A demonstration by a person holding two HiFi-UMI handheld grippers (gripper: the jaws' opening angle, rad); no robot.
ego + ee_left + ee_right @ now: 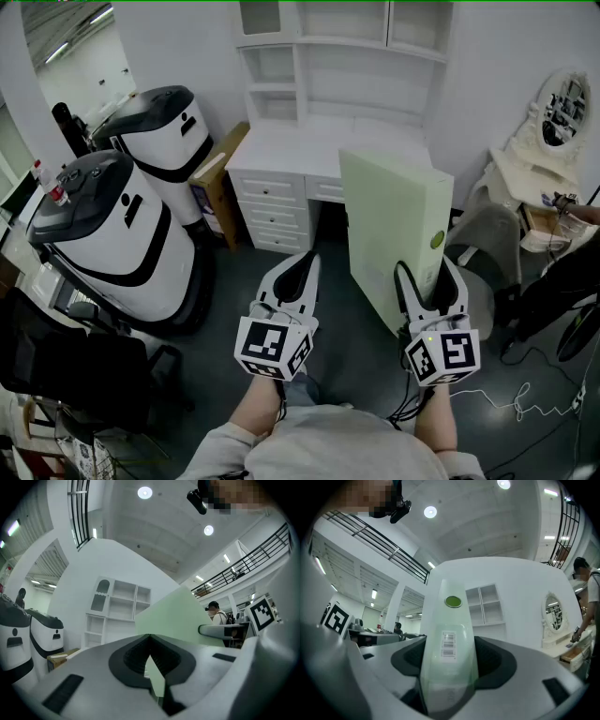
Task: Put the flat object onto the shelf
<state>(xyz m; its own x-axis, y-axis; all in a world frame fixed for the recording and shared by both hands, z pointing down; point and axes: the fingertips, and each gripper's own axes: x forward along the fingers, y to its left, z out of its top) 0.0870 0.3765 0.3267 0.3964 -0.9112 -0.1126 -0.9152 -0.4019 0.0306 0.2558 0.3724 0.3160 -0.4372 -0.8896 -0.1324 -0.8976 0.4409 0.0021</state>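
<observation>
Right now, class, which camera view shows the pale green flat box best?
The head view: it shows the box nearly whole, upright, broad face and edge. The right gripper view shows only its narrow barcoded edge between that gripper's fingers; the left gripper view only a slanted part of its face.

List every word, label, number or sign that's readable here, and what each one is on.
No words or numbers can be read.
On the box edge, a barcode label: print too small to read.
Above it, a round green sticker: blank.
On each cube, a square marker: black-and-white pattern, no letters.
</observation>
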